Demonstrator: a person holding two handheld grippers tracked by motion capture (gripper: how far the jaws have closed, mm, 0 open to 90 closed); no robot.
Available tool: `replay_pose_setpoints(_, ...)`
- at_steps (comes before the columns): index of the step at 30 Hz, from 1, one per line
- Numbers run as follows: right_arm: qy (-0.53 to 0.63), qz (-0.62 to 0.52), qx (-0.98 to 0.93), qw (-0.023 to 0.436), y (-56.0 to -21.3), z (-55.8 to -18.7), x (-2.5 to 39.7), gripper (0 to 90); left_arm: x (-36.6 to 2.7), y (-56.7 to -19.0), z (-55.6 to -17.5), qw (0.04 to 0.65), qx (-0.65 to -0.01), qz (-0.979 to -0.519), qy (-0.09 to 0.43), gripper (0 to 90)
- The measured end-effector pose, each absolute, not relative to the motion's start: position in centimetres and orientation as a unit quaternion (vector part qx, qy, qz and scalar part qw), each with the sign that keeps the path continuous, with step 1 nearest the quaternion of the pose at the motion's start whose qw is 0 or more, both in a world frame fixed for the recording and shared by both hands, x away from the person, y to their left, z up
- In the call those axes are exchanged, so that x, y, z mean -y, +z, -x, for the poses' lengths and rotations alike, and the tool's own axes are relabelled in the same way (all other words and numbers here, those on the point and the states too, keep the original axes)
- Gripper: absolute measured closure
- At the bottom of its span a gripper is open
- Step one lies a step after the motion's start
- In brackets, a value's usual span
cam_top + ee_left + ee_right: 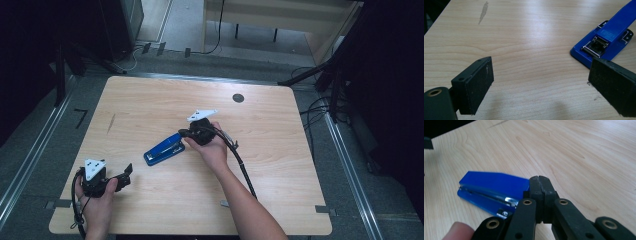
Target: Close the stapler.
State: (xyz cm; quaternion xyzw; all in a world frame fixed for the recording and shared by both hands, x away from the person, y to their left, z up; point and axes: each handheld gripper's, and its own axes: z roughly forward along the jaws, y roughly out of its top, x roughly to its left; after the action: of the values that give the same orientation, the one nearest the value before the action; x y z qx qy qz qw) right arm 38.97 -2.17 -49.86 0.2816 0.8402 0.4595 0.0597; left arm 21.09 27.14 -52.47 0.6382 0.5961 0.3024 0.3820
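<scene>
1. High view: a blue plastic-and-metal desk stapler (164,149) lies flat near the middle of the pale wooden table (150,100), slightly left of centre and toward the near half. The right gripper (183,133) sits at the stapler's far-right end, held in the person's right hand (212,147); the left gripper (128,173) waits near the near-left corner, well apart from the stapler.
2. Right gripper view: the two black jaws are pressed together with nothing between them, their tips just beside (perhaps touching) the rear end of the stapler (491,191). Whether they bear on it cannot be told.
3. Left gripper view: the jaws are spread wide over bare wood, gripping nothing; the stapler's (605,40) metal-mouthed front end shows at the right, facing this gripper.
4. Progress, as a judgement: the work looks early. The stapler is neither lifted nor gripped, and appears closed. The pressed-together right jaws suggest a push or nudge rather than a grasp (the direction intended is not evident). Any pick-up, and any part for the left gripper, remains to be done.
5. Orientation: the stapler's long axis runs diagonally, from near-left to far-right. Its stapling mouth points near-left, its hinged rear far-right.
</scene>
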Motion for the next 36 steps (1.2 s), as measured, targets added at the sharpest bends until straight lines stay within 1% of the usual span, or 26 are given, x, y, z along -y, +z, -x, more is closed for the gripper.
replay_pose_setpoints(10,0.464,-0.282,-0.838,0.055,-50.0,-39.5,1.9,90.0,-27.1,-52.5,-21.2,0.382,-0.596,-0.638,0.302,6.4)
replay_pose_setpoints(16,0.460,-0.274,-0.843,0.052,-49.8,-39.1,1.9,90.0,-27.1,-52.5,-21.2,0.382,-0.595,-0.639,0.304,6.4)
replay_pose_setpoints(21,0.452,-0.271,-0.847,0.067,-49.5,-39.8,0.9,90.0,-27.1,-52.5,-21.1,0.384,-0.595,-0.638,0.303,6.4)
replay_pose_setpoints(25,0.465,-0.268,-0.842,0.054,-49.1,-40.0,-0.1,90.0,-27.1,-52.5,-21.1,0.383,-0.594,-0.638,0.304,6.4)
replay_pose_setpoints(28,0.434,-0.241,-0.865,0.072,-49.1,-39.7,-1.1,90.0,-27.1,-52.5,-21.2,0.381,-0.595,-0.639,0.304,6.8)
replay_pose_setpoints(31,0.441,-0.240,-0.863,0.058,-49.2,-39.6,-1.3,90.0,-27.1,-52.5,-21.1,0.382,-0.594,-0.639,0.304,6.9)
replay_pose_setpoints(36,0.437,-0.250,-0.862,0.061,-49.1,-39.4,-1.3,90.0,-27.1,-52.5,-21.1,0.382,-0.593,-0.640,0.303,6.9)
